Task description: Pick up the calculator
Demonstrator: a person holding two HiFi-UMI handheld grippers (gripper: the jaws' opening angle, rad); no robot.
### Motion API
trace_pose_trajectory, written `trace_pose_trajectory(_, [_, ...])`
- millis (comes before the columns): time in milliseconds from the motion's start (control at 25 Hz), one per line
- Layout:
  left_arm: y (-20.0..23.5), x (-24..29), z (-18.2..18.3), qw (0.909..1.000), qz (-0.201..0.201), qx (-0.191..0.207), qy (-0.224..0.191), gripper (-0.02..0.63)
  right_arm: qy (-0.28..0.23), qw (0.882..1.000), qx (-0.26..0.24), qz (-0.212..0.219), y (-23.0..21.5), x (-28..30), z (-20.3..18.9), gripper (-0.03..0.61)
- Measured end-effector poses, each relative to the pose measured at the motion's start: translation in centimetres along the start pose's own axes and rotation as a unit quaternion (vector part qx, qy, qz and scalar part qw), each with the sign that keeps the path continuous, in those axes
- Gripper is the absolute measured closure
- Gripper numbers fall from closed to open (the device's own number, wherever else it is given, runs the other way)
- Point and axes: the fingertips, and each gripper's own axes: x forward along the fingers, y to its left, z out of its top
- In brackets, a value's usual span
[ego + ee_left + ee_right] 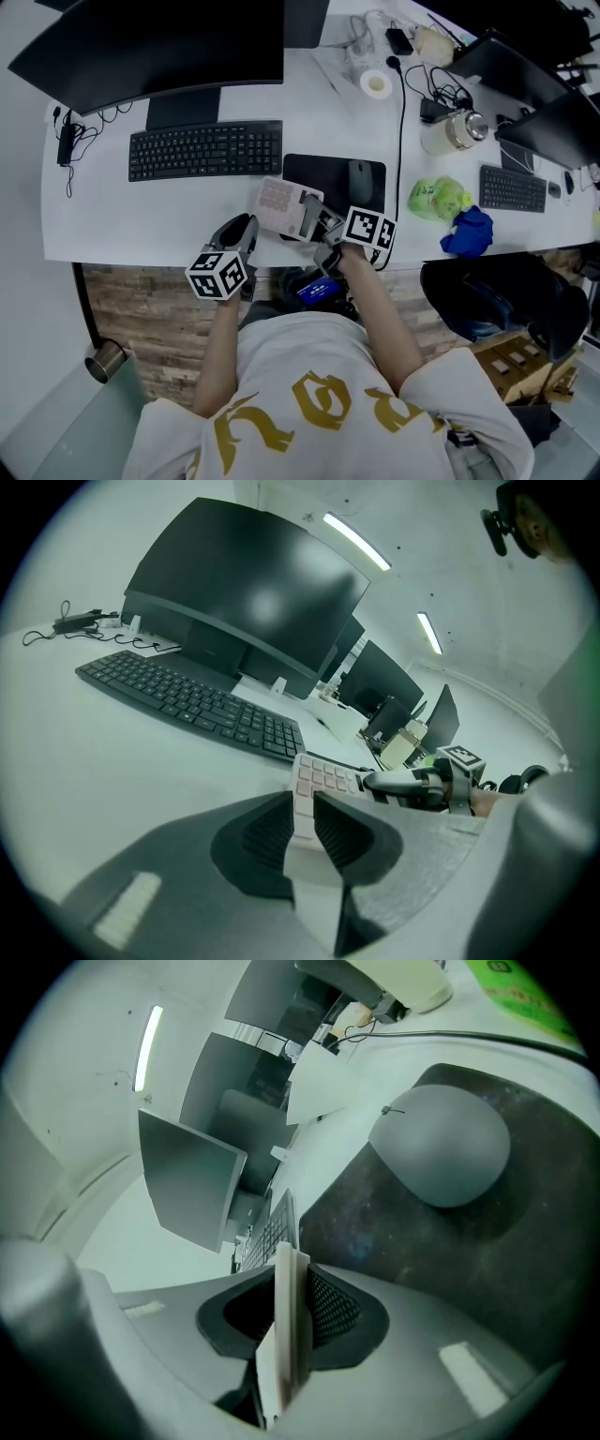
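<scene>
The head view looks steeply down from above the person onto the white desk [94, 220], with the left gripper [246, 223] and right gripper [314, 220] at its near edge. The left gripper view sits low over the desk, facing far and right. The right gripper view, rolled sideways, hangs close above the mouse pad [525, 1241]. All three share the calculator [281, 204] and the keyboard [206, 150].

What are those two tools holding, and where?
The calculator: the right tool clamps one edge, the left tool the opposite edge.
</scene>
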Motion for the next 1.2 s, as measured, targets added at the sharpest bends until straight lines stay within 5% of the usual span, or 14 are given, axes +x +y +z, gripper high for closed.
trace_pose_trajectory(840, [-1.8,-3.3,7.3,0.9951,-0.01,0.032,-0.093,0.549,-0.062,0.995,0.042,0.068,6.4,-2.5,2.4,0.477])
trace_pose_trajectory(1200, [-2.6,-5.9,9.6,0.9865,-0.034,-0.017,-0.159,0.565,-0.083,0.992,0.04,0.084,8.6,-4.2,2.2,0.477])
